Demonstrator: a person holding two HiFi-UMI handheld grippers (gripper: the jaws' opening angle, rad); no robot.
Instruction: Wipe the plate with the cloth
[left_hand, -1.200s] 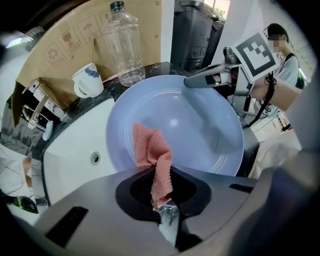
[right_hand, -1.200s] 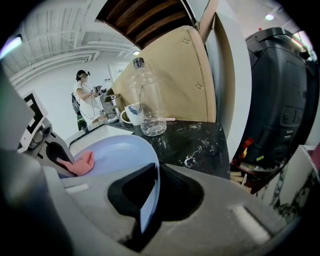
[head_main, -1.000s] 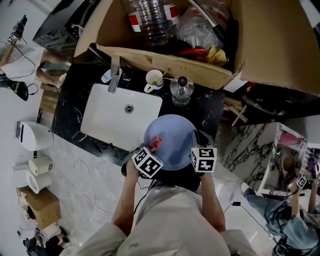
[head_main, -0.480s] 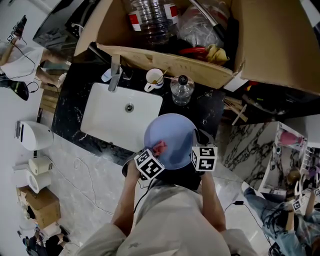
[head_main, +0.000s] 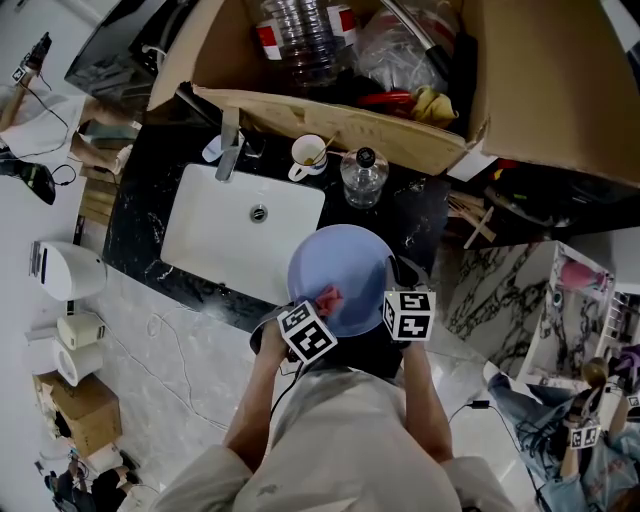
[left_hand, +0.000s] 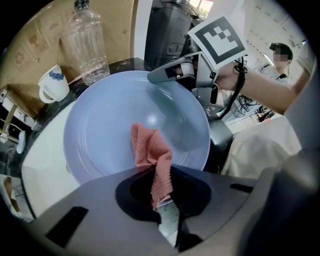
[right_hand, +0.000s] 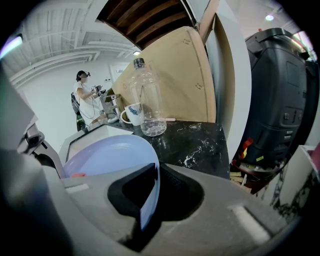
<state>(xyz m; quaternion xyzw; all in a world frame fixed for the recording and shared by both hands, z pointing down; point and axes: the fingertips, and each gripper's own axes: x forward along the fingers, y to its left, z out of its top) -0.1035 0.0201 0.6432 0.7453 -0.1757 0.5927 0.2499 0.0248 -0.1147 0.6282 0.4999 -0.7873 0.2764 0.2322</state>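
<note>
Change since earlier frame: the left gripper (left_hand: 165, 200) and its cloth (left_hand: 150, 150) had shifted a little to the right across the plate's near part; the right gripper (right_hand: 147, 200) had stayed put.
Left tongs: pressed together on the lower end of the pink cloth, whose free end lay folded on the plate's face.
Right tongs: clamped on the rim of the plate (right_hand: 110, 152), one jaw above and one below.
Plate position: pale blue, held face up at the near edge of the dark countertop (head_main: 410, 215), partly over the white sink (head_main: 215, 235).
Surroundings: a mug (head_main: 308, 155) and a clear bottle (head_main: 362, 182) stood behind the sink, well apart from the plate, before a cardboard box (head_main: 540, 80).
Step in hand, judged: wiping under way. Recommended: keep the rim clamp firm, press the cloth flat, sweep in overlapping passes out to the rim.
Not verifiable: soiling on the plate; the plate's underside; in the head view, both sets of jaws sat hidden under the marker cubes.
</note>
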